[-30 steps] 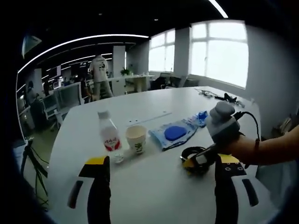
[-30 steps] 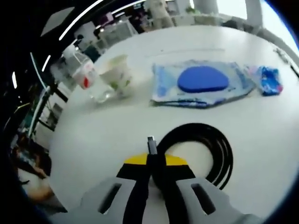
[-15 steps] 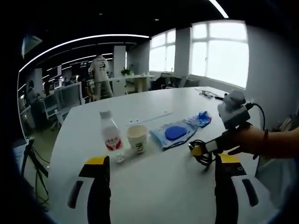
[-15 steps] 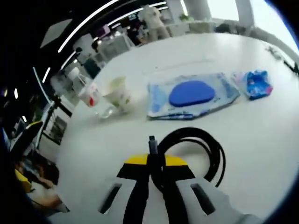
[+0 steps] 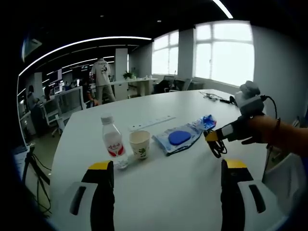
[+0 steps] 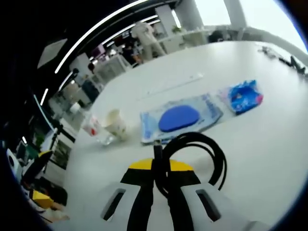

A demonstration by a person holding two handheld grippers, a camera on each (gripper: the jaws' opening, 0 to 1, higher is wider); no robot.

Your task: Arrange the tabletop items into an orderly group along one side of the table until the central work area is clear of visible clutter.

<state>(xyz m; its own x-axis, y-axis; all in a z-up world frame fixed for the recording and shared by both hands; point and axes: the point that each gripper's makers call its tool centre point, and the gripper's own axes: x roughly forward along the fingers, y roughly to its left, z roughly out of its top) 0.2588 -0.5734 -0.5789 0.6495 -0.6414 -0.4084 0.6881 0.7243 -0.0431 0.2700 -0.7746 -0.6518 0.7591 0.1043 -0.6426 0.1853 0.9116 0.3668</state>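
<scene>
The near half of the white table (image 5: 163,192) lies bare. Farther in, a water bottle (image 5: 111,141), a paper cup (image 5: 140,144), a blue wipes pack (image 5: 178,138) and a small blue packet (image 5: 208,120) form a loose row, with narrow gaps between them.

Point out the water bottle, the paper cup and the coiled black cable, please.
Water bottle (image 5: 112,141): left gripper view, on its red-and-white label.
Paper cup (image 5: 140,144): left gripper view, on its side wall.
Black cable (image 6: 217,161): right gripper view, on the right side of the coil.
</scene>
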